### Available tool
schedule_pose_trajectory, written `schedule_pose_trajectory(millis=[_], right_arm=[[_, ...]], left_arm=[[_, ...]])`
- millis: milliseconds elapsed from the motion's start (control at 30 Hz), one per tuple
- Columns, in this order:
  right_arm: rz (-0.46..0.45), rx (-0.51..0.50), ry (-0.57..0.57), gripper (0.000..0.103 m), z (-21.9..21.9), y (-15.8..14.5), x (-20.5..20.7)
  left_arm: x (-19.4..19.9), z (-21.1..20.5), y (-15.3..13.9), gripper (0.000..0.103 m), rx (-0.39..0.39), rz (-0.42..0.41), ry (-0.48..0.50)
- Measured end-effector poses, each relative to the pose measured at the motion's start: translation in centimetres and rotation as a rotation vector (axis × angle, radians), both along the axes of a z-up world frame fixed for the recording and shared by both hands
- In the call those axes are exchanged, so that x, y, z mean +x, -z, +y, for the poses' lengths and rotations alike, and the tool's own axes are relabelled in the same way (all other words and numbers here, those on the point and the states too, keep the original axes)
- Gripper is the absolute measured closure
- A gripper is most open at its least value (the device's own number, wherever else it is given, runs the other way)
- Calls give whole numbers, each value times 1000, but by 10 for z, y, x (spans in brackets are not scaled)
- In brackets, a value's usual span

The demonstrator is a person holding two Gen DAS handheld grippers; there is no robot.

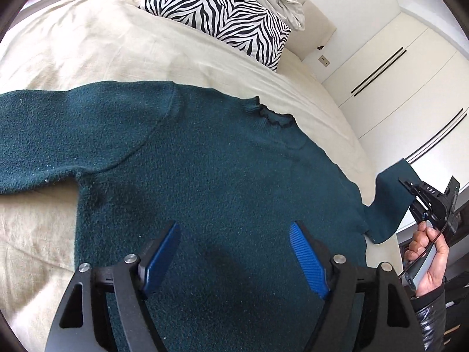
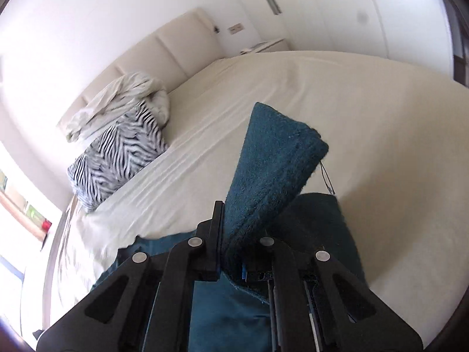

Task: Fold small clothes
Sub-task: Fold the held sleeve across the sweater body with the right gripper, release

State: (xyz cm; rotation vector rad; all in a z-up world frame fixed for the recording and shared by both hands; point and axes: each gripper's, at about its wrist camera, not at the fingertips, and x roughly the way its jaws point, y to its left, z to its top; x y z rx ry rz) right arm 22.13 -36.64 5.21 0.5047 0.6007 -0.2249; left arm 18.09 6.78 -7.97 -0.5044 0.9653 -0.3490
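A dark teal knit sweater (image 1: 222, 176) lies flat on a bed, neck away from me, one sleeve spread out to the left. My left gripper (image 1: 234, 234) hovers open and empty over the sweater's lower body. My right gripper (image 2: 234, 228) is shut on the cuff end of the other sleeve (image 2: 272, 158) and holds it lifted off the bed. In the left wrist view that sleeve (image 1: 390, 202) rises at the right to the right gripper (image 1: 410, 186), held in a hand.
The bed is covered by a cream sheet (image 1: 102, 44). A zebra-print pillow (image 1: 222, 14) and a crumpled pale duvet (image 2: 117, 102) lie by the padded headboard (image 2: 176, 50). White wardrobe doors (image 1: 410, 82) stand to the right of the bed.
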Motion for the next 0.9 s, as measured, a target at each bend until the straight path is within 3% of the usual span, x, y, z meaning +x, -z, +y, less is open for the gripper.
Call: schedule_pose_trajectory(millis=[133, 300, 367, 400, 433, 467, 533, 600, 733, 833, 900], right_arm=[[48, -104, -219, 95, 128, 19, 67], [203, -183, -362, 94, 278, 92, 97], [207, -186, -412, 85, 318, 109, 94], [201, -174, -437, 66, 331, 116, 76], [185, -147, -453, 43, 333, 118, 65], [159, -120, -456, 39, 336, 117, 54], [120, -100, -456, 39, 356, 118, -8], [103, -50, -426, 39, 343, 116, -32], [97, 163, -357, 39, 291, 123, -75], [41, 327, -262, 39, 249, 131, -95], [3, 415, -199, 39, 225, 138, -105]], left_arm=[[5, 26, -4, 24, -53, -9, -33], [12, 47, -5, 22, -121, 2, -41], [18, 46, -2, 16, -146, 17, -32], [21, 45, -1, 13, -157, 24, -28], [23, 41, -1, 12, -166, 28, -21], [25, 37, -1, 11, -166, 31, -11], [32, 26, -2, 11, -162, 39, 16], [42, 11, 1, 10, -151, 63, 46], [62, -18, 11, 13, -111, 144, 81], [73, -45, 17, 41, -15, 177, 114], [78, -61, 16, 49, 86, 156, 129]])
